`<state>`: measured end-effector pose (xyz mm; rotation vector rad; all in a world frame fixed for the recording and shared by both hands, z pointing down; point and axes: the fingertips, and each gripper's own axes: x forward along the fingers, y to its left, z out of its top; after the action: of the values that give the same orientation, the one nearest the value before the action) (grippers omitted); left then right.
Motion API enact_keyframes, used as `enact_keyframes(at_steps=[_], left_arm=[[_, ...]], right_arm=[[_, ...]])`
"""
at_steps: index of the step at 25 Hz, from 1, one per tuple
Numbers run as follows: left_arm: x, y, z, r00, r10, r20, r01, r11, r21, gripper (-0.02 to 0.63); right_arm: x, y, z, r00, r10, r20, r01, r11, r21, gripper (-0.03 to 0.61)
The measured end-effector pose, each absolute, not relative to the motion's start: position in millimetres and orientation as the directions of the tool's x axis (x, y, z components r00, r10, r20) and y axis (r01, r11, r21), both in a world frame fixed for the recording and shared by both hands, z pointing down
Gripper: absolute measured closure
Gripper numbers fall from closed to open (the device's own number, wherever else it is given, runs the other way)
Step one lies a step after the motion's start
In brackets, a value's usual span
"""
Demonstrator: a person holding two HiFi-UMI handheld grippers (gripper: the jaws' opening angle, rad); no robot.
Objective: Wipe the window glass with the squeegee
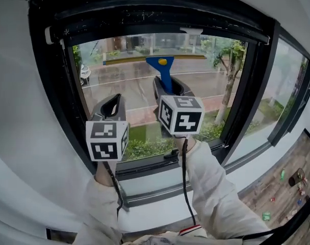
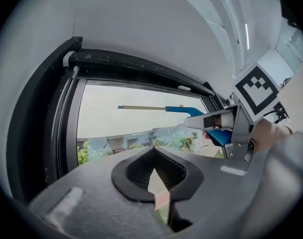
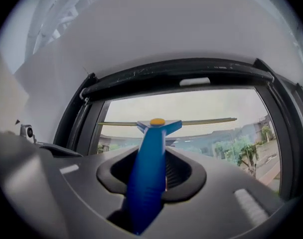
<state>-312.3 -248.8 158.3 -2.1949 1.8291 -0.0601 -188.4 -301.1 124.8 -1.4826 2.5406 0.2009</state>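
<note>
Here, right hand-held gripper (image 3: 152,173) clamping blue squeegee (image 1: 162,68); blade on window glass (image 1: 129,83)

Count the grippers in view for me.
2. The left gripper, low before the window glass, holds nothing; the right gripper, at centre, grips the squeegee.

**Three cameras on one window**

The head view looks from above and behind the left gripper (image 1: 111,105) and right gripper (image 1: 170,86), close to the window frame (image 1: 58,101). Each gripper view sits low behind its own jaws and is tilted up at the glass. All three share the squeegee (image 1: 164,70) and the frame's top bar. The left gripper view also catches the right gripper at its right edge.
</note>
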Motion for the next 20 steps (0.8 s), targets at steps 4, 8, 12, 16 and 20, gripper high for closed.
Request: enact_keyframes(at_steps=[4,8,12,16,20], left_arm=[[-311.9,-252.1,108.8,0.216,-0.959,-0.185,-0.961,-0.175,-0.214,0.614],[-315.4,-245.4,88.3,0.212,-0.954,-0.212,-0.962,-0.166,-0.216,0.614],[-322.2,-245.3,88.4,0.194,-0.957,-0.216,-0.965,-0.146,-0.218,0.614],[-328.0,-252.7,86.2,0.187,-0.959,-0.212,-0.965,-0.140,-0.221,0.614],[-333.0,-262.1,81.2,0.174,-0.964,-0.201,-0.965,-0.125,-0.232,0.614]], right_arm=[[-195.5,-308.7,64.3,-0.450,-0.837,-0.313,-0.887,0.460,0.044,0.442],[-204.8,-316.2,43.3,-0.441,-0.841,-0.313,-0.891,0.451,0.041,0.442],[-207.2,-329.5,33.4,-0.419,-0.851,-0.315,-0.901,0.432,0.031,0.442],[-213.2,-338.0,19.8,-0.418,-0.852,-0.316,-0.902,0.431,0.032,0.442],[-215.4,-344.1,14.2,-0.413,-0.854,-0.316,-0.904,0.426,0.029,0.442]])
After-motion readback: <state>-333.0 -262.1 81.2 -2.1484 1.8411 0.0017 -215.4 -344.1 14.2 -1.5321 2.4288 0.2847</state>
